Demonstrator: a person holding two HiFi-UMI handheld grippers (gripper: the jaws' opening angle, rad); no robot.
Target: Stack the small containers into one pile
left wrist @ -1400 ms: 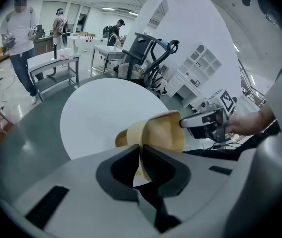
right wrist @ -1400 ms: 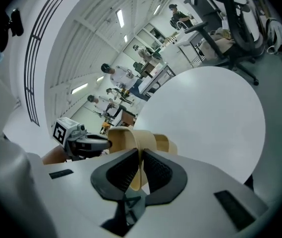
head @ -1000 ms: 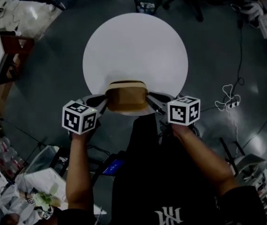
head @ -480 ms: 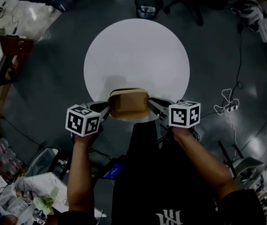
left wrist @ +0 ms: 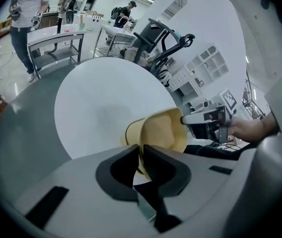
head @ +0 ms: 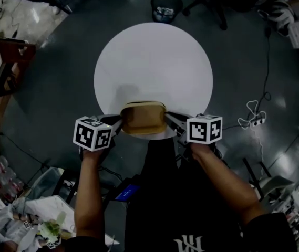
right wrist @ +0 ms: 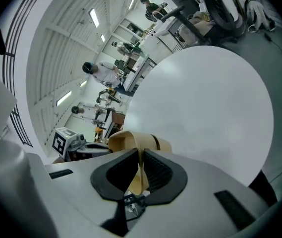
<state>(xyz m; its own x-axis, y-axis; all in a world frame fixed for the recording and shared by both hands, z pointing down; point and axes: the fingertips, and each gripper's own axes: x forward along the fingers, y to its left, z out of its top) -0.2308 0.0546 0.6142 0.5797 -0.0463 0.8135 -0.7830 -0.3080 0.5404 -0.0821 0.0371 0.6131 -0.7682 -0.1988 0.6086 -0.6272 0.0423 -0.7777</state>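
A tan paper container [head: 143, 118] hangs over the near edge of the round white table [head: 153, 62], held from both sides. My left gripper [head: 116, 122] is shut on its left rim, and my right gripper [head: 171, 121] is shut on its right rim. In the left gripper view the container [left wrist: 161, 133] shows its open inside, with the thin wall pinched at my left gripper [left wrist: 140, 158]. The right gripper view shows the same container [right wrist: 133, 145] with its rim pinched at my right gripper [right wrist: 141, 168]. I cannot tell whether it is one container or a nested stack.
The white table [left wrist: 101, 108] bears nothing else that I can see. A dark bin [head: 165, 3] stands on the floor beyond the table. Cables [head: 256, 112] lie on the floor at the right, and clutter with bags [head: 28, 224] sits at the lower left.
The container and both grippers have shifted slightly toward me and lower in the head view. Both grips stay as they were.
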